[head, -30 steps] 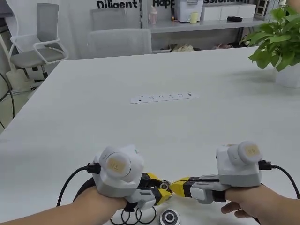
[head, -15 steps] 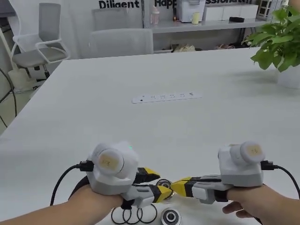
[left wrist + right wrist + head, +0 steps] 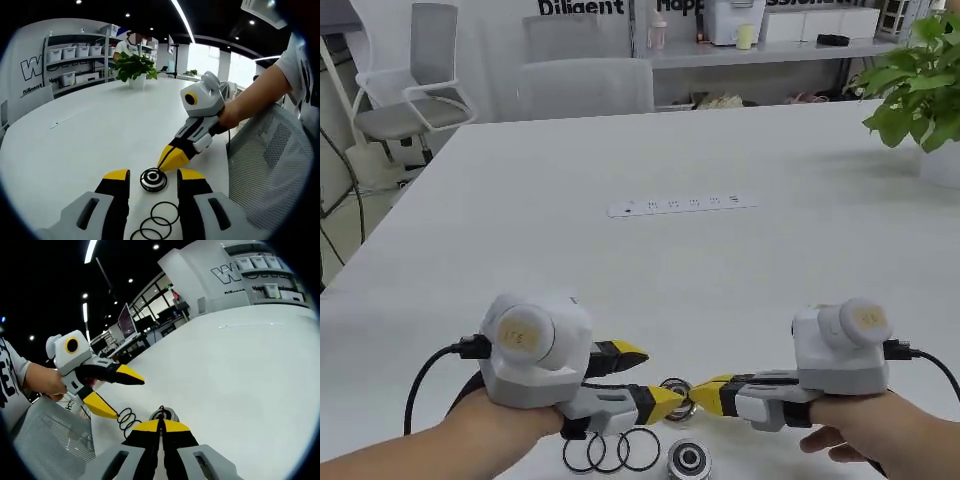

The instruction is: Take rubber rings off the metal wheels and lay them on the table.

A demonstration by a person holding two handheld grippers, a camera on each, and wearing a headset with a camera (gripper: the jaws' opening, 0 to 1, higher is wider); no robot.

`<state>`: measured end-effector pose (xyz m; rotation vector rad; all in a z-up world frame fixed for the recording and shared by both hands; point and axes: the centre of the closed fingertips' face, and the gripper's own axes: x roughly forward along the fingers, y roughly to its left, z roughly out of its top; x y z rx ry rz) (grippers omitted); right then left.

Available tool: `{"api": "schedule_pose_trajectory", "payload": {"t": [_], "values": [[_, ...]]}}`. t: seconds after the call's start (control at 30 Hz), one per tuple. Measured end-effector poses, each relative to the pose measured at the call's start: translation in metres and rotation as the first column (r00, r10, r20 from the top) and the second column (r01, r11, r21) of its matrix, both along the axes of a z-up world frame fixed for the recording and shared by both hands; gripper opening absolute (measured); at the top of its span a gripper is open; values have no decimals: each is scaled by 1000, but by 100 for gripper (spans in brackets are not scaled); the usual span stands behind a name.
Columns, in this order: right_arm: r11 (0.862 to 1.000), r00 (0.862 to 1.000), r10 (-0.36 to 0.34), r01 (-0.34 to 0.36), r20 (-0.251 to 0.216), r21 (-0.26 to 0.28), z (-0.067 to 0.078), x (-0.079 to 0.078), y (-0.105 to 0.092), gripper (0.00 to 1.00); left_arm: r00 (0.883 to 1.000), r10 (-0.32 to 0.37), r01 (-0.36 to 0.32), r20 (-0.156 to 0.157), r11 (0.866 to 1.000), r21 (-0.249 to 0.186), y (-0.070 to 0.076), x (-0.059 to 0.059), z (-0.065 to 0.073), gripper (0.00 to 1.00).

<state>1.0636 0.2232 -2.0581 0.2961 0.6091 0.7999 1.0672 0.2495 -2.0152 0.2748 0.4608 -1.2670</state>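
Left gripper view: your left gripper (image 3: pixel 152 173) has fingers apart around the metal wheel (image 3: pixel 153 180) on the bench (image 3: pixel 90 135); right gripper (image 3: pixel 167 161) fingers together at its rim. Pull now and the unclamped wheel may skid.

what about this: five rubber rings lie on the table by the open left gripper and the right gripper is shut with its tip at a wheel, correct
Not five: the head view shows three rubber rings lying on the table by the open left gripper. The right gripper is indeed shut with its tip at a wheel.
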Motion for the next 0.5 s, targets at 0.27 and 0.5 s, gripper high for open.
{"api": "schedule_pose_trajectory", "payload": {"t": [0.27,0.5], "values": [[1000,1000,2,-2,1,1,1,-1,1,0,1000,27,-26,0,998,-51,8,0,19,39],[1000,1000,3,-3,0,2,2,-2,1,0,999,32,-32,7,997,-69,17,-5,28,44]]}}
